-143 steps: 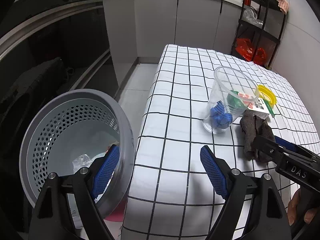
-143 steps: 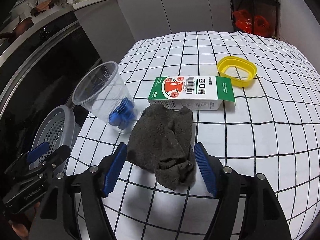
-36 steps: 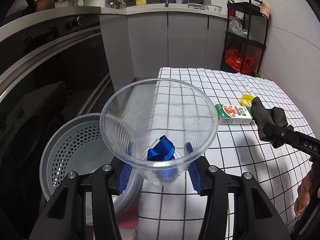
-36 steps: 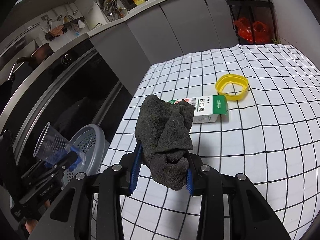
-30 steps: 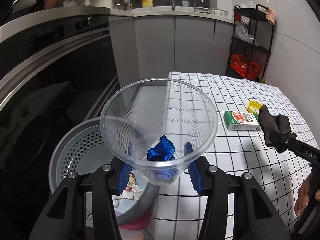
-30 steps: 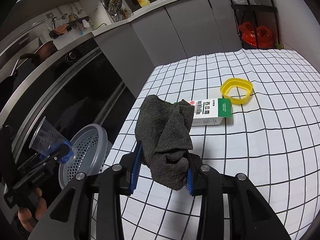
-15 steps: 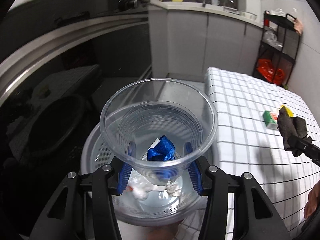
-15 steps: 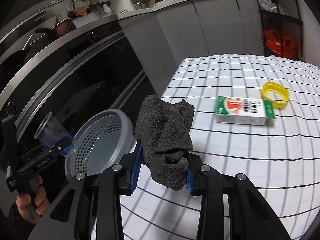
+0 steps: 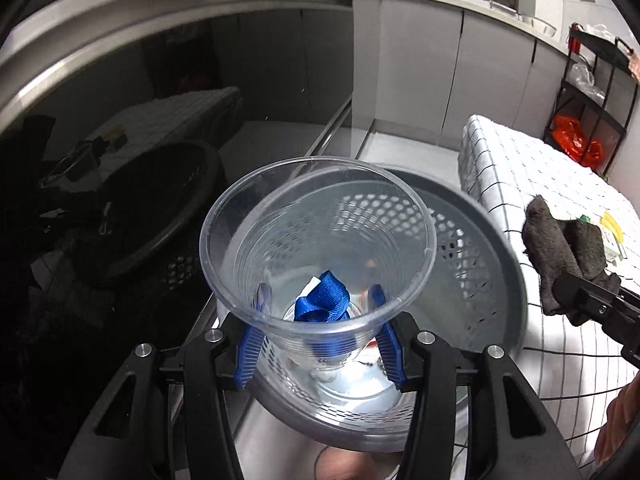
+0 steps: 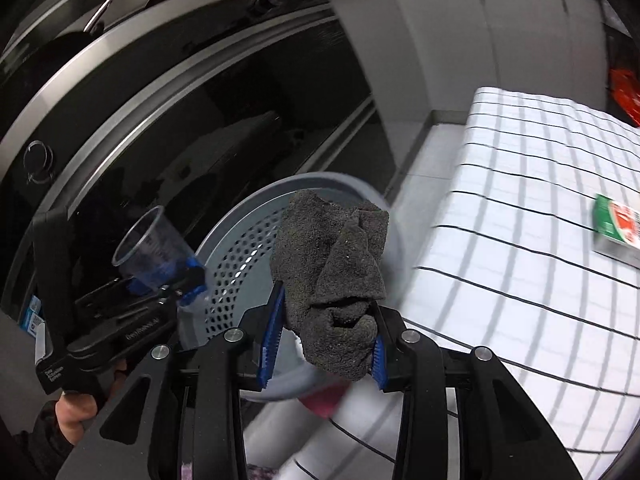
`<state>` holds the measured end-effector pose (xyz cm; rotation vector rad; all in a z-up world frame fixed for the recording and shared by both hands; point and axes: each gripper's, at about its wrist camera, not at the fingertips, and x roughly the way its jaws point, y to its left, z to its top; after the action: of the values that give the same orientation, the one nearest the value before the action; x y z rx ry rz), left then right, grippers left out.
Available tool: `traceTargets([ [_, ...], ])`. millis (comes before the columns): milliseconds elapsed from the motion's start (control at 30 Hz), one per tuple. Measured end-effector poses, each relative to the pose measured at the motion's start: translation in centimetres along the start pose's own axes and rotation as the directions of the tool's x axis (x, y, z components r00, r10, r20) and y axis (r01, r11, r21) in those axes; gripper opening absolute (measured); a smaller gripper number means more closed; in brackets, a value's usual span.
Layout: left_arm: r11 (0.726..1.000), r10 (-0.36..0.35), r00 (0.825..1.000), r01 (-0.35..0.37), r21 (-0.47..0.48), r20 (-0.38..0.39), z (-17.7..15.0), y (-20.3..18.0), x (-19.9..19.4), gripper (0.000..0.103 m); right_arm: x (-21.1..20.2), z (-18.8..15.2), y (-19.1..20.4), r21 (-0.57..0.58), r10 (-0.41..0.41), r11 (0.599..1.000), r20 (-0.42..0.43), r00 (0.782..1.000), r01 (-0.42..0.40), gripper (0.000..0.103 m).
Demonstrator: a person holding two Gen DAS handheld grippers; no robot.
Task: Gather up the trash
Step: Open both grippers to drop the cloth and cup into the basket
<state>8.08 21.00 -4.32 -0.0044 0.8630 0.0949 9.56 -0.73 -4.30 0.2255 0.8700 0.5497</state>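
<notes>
My left gripper (image 9: 318, 336) is shut on a clear plastic cup (image 9: 316, 240) with a blue strap scrap (image 9: 322, 300) in its bottom. It holds the cup over the grey perforated trash basket (image 9: 472, 248). In the right wrist view the cup (image 10: 150, 248) is at the basket's (image 10: 236, 260) left rim. My right gripper (image 10: 324, 340) is shut on a crumpled dark grey cloth (image 10: 332, 272), held in front of the basket. The cloth (image 9: 560, 244) also shows at the right of the left wrist view.
The basket stands on the floor beside a table with a white checked cloth (image 10: 520, 200). A green and red carton (image 10: 616, 224) and a yellow lid (image 9: 612, 226) lie on the table. A dark oven front (image 10: 200, 100) and grey cabinets (image 9: 440, 64) are behind.
Both grippers have swung left from the table toward the basket. The cup is now over the basket's opening and the cloth is close in front of it.
</notes>
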Motion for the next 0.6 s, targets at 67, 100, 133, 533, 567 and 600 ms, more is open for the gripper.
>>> traceTargets([
  [67, 1.0, 0.003, 1.0, -0.003, 0.0, -0.009, -0.2, 0.3, 0.4, 0.049, 1.0, 0.3, 0.6, -0.012, 0.007, 1.0, -0.017, 1.0, -0.007, 0.036],
  [100, 1.0, 0.003, 1.0, -0.003, 0.0, -0.012, -0.2, 0.5, 0.6, 0.049, 1.3, 0.4, 0.9, -0.017, 0.009, 1.0, -0.021, 1.0, -0.009, 0.036],
  [133, 1.0, 0.003, 1.0, -0.003, 0.0, -0.017, -0.3, 0.6, 0.8, 0.049, 1.8, 0.5, 1.1, -0.021, 0.012, 1.0, -0.027, 1.0, -0.013, 0.036],
  [533, 0.999, -0.028, 0.998, 0.027, -0.018, -0.051, -0.1, 1.2, 1.9, 0.061, 4.9, 1.6, 2.0, -0.034, 0.014, 0.999, -0.072, 0.997, -0.017, 0.04],
  [567, 1.0, -0.023, 0.999, 0.022, -0.018, -0.047, -0.1, 1.2, 1.9, 0.071, 4.9, 1.9, 1.9, -0.034, 0.017, 0.999, -0.069, 0.998, -0.019, 0.045],
  [600, 1.0, -0.02, 0.999, 0.019, -0.019, -0.04, 0.0, 1.2, 1.7, 0.077, 4.8, 1.9, 1.9, -0.032, 0.018, 0.999, -0.061, 0.998, -0.02, 0.049],
])
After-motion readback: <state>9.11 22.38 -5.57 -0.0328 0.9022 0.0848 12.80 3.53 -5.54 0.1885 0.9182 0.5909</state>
